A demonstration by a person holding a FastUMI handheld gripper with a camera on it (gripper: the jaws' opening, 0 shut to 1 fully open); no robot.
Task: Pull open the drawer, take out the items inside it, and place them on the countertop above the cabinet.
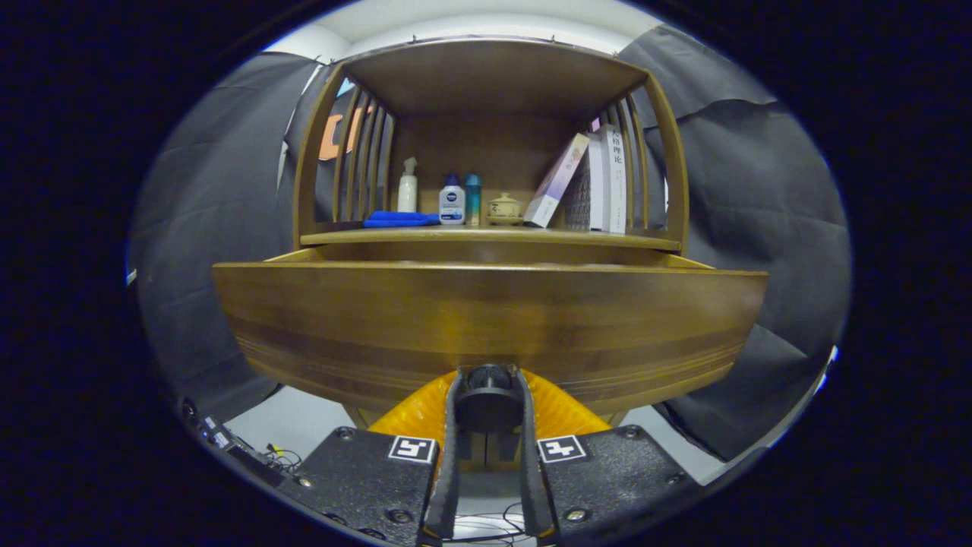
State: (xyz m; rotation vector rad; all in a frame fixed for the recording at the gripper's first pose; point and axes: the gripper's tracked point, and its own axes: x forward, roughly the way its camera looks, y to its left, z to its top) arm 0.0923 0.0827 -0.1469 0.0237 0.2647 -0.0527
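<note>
Brown wooden drawer [486, 319] with darker stripes, dark round knob [488, 399], bright blue cloth [400, 219] at the shelf's [486, 238] left front edge, white spray bottle [408, 186], white bottle with blue cap [452, 200], teal bottle [472, 199], cream pot [504, 207], white and grey books [600, 182] at the right edge

Walls: black cloth [759, 197] draped around the booth
Floor: pale grey floor [296, 422], probably smooth
Ceiling: white ceiling [486, 15]

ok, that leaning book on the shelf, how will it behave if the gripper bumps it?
The leaning book probably topples or slides flat: it stands tilted against the upright books. It looks thin, so likely light and easy to shove. The gripper is closed on the drawer knob, well below it.
</note>
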